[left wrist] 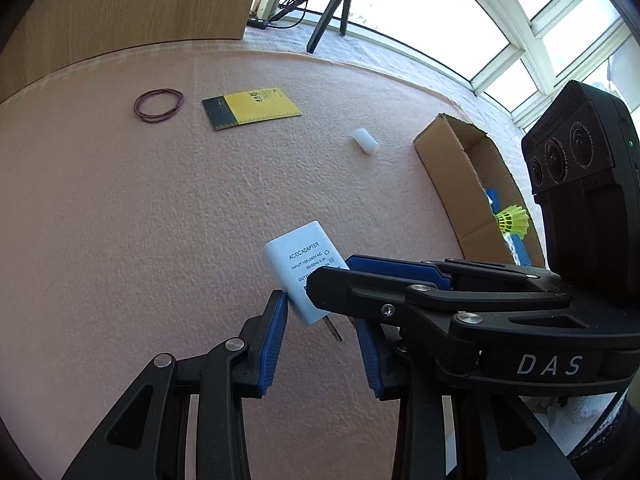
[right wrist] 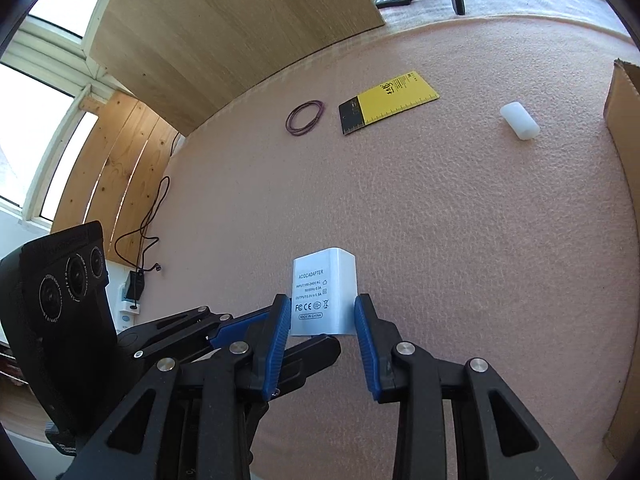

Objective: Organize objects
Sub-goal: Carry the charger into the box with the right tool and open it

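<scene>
Both claws at white adapter [right wrist: 324, 296]: right claw [right wrist: 322, 316] clenched on it, left claw [left wrist: 320, 314] grip unclear

I see my left tongs [left wrist: 320, 336] with the white AC/DC adapter [left wrist: 298, 276] tilted at their tips, the right tongs [left wrist: 344, 276] crossing in from the right onto it. Farther off on the pink bench [left wrist: 120, 220] lie rubber bands [left wrist: 158, 105], a yellow card [left wrist: 252, 108], a white cylinder [left wrist: 365, 141] and a cardboard box [left wrist: 468, 184] holding a shuttlecock [left wrist: 512, 220].
</scene>
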### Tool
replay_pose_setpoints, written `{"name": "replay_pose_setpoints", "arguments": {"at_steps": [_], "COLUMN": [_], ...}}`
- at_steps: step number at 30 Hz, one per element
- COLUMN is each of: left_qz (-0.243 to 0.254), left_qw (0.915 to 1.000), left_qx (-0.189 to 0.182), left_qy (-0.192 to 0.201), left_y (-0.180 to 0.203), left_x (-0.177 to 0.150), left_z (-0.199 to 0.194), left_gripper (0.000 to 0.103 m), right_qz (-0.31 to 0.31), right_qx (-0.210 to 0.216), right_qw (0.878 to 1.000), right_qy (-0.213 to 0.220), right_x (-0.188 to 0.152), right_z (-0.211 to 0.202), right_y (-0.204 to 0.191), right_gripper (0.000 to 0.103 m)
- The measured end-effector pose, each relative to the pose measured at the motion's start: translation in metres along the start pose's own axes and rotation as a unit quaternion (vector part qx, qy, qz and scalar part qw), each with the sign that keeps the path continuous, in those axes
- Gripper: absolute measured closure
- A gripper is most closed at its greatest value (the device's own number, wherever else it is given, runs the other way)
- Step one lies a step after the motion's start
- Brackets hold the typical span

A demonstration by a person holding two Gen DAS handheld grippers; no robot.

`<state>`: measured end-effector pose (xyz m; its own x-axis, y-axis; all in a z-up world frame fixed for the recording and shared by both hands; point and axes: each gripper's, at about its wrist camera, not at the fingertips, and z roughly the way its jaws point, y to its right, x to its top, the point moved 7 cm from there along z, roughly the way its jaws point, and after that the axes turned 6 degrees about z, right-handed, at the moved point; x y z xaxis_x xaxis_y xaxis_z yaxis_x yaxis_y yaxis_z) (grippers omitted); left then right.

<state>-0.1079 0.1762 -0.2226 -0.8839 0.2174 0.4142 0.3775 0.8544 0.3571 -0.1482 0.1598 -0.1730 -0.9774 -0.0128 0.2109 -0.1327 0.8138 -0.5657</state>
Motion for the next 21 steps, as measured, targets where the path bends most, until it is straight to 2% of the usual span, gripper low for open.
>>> {"name": "replay_pose_setpoints", "arguments": {"at_steps": [11, 21], "left_qz": [0.071, 0.135], "left_qw": [0.997, 0.9894], "left_qx": [-0.026, -0.053], "left_qy": [0.014, 0.012], "left_y": [0.088, 0.175], "left_x": [0.048, 0.092], "left_z": [0.017, 0.054], "left_gripper": [0.066, 0.066], "right_qz": [0.022, 0.062], "right_qx": [-0.019, -0.046], "right_qw": [0.997, 0.989], "right_qy": [0.073, 0.127], "right_x": [0.018, 0.037], "right_z": [-0.081, -0.151], "right_y": [0.045, 0.114], "right_gripper": [0.073, 0.072]}}
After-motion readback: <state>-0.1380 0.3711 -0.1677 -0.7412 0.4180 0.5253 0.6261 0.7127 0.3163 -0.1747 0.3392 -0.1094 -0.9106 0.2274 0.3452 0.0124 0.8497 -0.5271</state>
